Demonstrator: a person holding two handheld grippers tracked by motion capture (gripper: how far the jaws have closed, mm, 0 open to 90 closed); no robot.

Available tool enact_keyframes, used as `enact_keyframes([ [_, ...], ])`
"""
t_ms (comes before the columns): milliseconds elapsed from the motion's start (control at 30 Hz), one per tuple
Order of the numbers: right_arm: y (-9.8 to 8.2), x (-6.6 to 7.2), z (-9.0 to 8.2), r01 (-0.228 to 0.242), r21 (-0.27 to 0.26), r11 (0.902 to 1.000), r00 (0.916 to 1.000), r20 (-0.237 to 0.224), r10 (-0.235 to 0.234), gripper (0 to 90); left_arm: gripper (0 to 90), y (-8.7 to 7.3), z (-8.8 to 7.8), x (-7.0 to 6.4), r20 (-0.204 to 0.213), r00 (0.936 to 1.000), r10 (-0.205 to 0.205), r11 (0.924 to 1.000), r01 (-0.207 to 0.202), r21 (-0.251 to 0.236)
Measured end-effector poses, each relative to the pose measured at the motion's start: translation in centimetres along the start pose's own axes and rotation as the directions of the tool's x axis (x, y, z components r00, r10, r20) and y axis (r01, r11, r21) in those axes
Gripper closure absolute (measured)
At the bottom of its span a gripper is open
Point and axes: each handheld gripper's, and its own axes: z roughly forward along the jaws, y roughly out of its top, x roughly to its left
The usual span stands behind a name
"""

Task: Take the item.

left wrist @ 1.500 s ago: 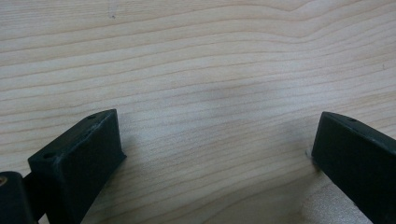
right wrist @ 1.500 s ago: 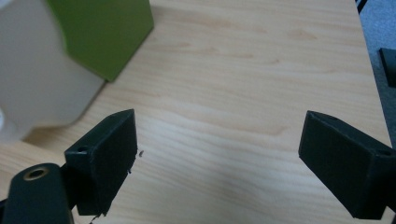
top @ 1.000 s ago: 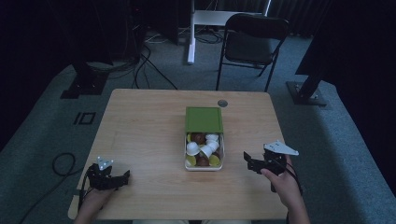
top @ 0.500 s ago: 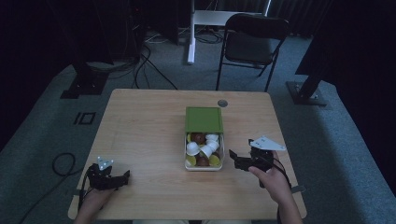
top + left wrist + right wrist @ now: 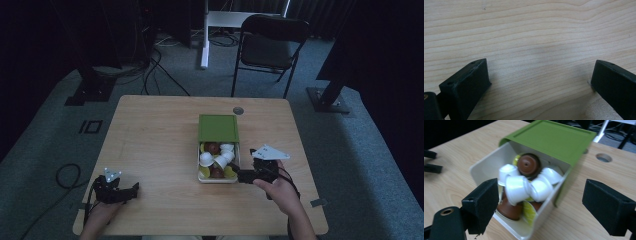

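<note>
Moved: the right gripper (image 5: 239, 175) has travelled from the worktop's 3 o'clock edge in toward the box over the last second; the left gripper (image 5: 131, 191) has stayed put.
Right hand: the right hand (image 5: 276, 186) reaches in from 5 o'clock, its forearm angled up toward the middle, with the grey three-cornered plate (image 5: 269, 153) on top of the gripper.
Right jaws: spread wide apart with nothing between them, tips just beside the box's near right corner; in the right gripper view (image 5: 537, 202) they frame the open end of the box.
Left hand: the left hand (image 5: 102, 212) rests at the worktop's 7 o'clock corner.
Left jaws: wide open and empty, low over bare wood in the left gripper view (image 5: 539, 82).
Box: the box (image 5: 218, 149) sits just right of the worktop's (image 5: 150, 135) centre; its green lid (image 5: 554, 138) is slid back toward 12 o'clock, leaving the cream tray's near half uncovered.
Contents: white capsules (image 5: 517, 187) heaped over brown capsules (image 5: 527, 165) and yellow-green ones.
Hole: a round cable hole (image 5: 238, 110) lies at 12 o'clock from the box.
</note>
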Motion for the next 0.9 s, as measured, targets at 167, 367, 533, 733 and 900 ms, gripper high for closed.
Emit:
enact_keyframes([
  [167,0.6,0.9,0.6,0.016,-0.011,0.9998,0.9990,-0.042,-0.017,13.5,1.8,0.0,0.0,0.0,0.000,1.0000,0.000,1.0000,0.000,0.000],
  [367,0.9,1.9,1.4,0.038,-0.003,0.9993,0.9974,-0.062,-0.038,14.4,1.8,0.0,0.0,0.0,0.000,1.0000,0.000,1.0000,0.000,0.000],
  [533,0.9,2.6,2.7,0.032,0.023,0.9992,0.9971,-0.070,-0.031,17.9,1.9,0.0,0.0,0.0,0.000,1.0000,0.001,1.0000,-0.001,0.001],
  [733,0.6,3.1,3.8,0.054,0.057,0.9969,0.9979,-0.039,-0.052,24.3,1.9,0.0,0.0,0.0,0.000,1.0000,0.000,1.0000,0.000,0.000],
  [900,0.2,3.5,4.7,0.096,0.080,0.9921,0.9949,0.023,-0.098,32.9,1.8,0.0,0.0,0.0,0.000,1.0000,0.000,1.0000,0.000,0.000],
])
